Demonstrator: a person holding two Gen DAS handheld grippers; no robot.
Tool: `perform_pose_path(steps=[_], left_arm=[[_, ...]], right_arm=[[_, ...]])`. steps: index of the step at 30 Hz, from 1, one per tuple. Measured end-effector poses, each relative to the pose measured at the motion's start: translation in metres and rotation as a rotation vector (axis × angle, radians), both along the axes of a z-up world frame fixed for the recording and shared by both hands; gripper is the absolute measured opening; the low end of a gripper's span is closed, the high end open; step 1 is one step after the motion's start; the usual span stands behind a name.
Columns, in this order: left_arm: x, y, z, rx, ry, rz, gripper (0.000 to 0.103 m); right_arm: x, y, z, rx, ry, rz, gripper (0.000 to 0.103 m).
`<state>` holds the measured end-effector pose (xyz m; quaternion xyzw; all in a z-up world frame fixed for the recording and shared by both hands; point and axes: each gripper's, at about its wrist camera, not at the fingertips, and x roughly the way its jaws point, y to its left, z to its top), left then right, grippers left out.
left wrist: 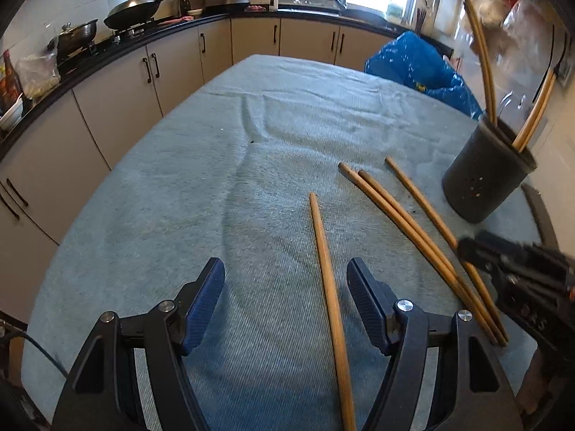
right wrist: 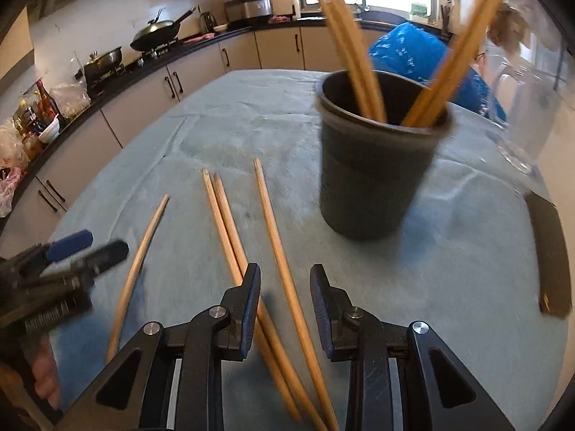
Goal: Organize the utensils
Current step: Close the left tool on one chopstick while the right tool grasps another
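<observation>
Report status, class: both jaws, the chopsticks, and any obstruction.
Left gripper open, one chopstick between its jaws, ungripped. Right gripper open, empty, over another chopstick. Four loose on the cloth; the rest stand in the black holder. No obstruction seen.

The left and far parts of the cloth-covered surface lie bare, giving wide room to pass. Four loose chopsticks lie across the near middle. The dark holder stands at the right with chopsticks leaning out above its rim, blocking that side. A clear jug and a dark flat object crowd the right edge.
</observation>
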<state>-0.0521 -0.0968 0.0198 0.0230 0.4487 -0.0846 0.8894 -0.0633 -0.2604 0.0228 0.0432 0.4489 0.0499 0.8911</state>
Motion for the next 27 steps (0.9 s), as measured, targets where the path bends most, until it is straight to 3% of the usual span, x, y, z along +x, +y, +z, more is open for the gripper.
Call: perform_pose_path(steps=[11, 19, 22, 24, 26, 27], left_arm=[[0.019, -0.006, -0.013, 0.035, 0.040, -0.023, 0.068], [0.033, -0.007, -0.012, 0.036, 0.056, -0.036, 0.065], [0.030, -0.008, -0.013, 0.052, 0.037, -0.040, 0.063], [0.026, -0.010, -0.013, 0.058, 0.005, -0.052, 0.032], [0.025, -0.011, -0.012, 0.064, 0.000, -0.063, 0.008], [0.025, -0.010, -0.011, 0.056, 0.005, -0.062, 0.006]], right_arm=[[0.070, 0.029, -0.013, -0.112, 0.056, -0.014, 0.030], [0.102, 0.034, -0.011, -0.103, 0.120, -0.061, 0.029], [0.098, 0.039, -0.010, -0.115, 0.111, -0.056, 0.020], [0.096, 0.044, -0.011, -0.117, 0.108, -0.048, 0.012], [0.091, 0.046, -0.011, -0.119, 0.105, -0.044, 0.011], [0.088, 0.046, -0.011, -0.118, 0.101, -0.043, 0.011]])
